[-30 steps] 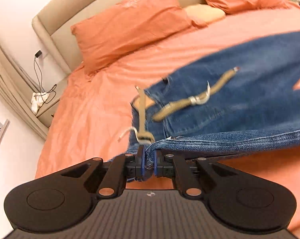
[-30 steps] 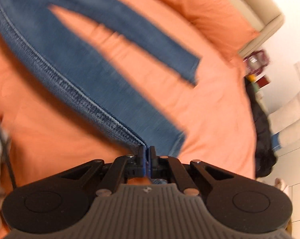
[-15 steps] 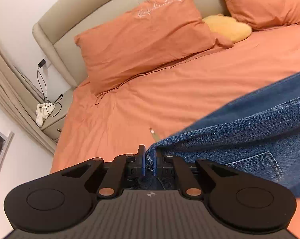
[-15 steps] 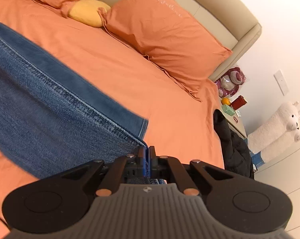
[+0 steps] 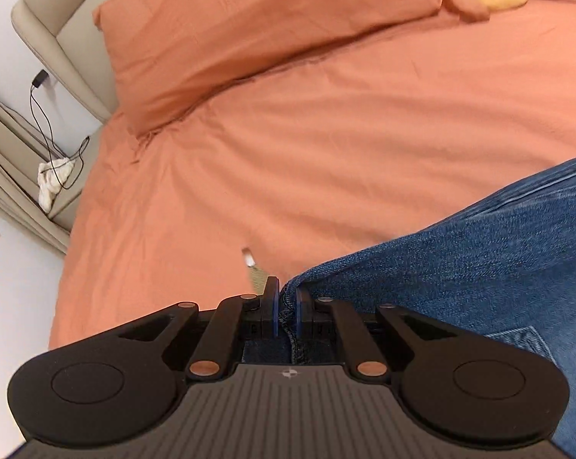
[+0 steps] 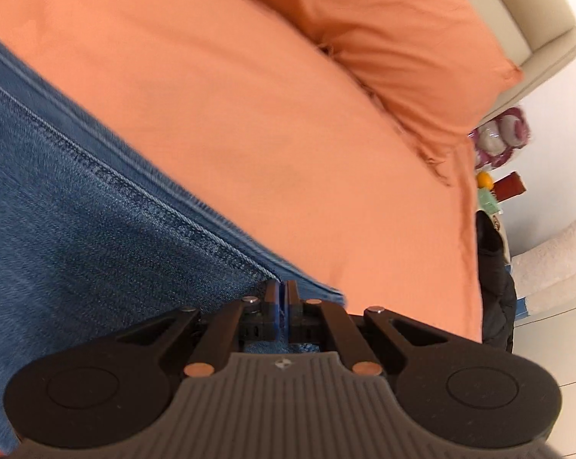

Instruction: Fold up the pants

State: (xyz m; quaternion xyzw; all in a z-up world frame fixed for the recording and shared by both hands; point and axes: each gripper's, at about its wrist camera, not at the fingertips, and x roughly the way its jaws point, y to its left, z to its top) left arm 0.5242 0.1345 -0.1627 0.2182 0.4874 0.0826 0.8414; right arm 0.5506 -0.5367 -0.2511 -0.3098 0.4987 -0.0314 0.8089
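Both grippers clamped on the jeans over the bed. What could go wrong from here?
1. The left hand-held gripper pinches only a thin bunched edge of the blue denim jeans; a tug could slip it free.
2. The right hand-held gripper likewise grips just the hem corner by the seam, so the fold may land skewed.
3. The beige drawstring dangles loose beside the left fingers and could end up trapped in the fold on the orange bedsheet.

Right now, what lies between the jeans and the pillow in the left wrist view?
Only bare orange bedsheet separates jeans from pillow, per the left wrist view.
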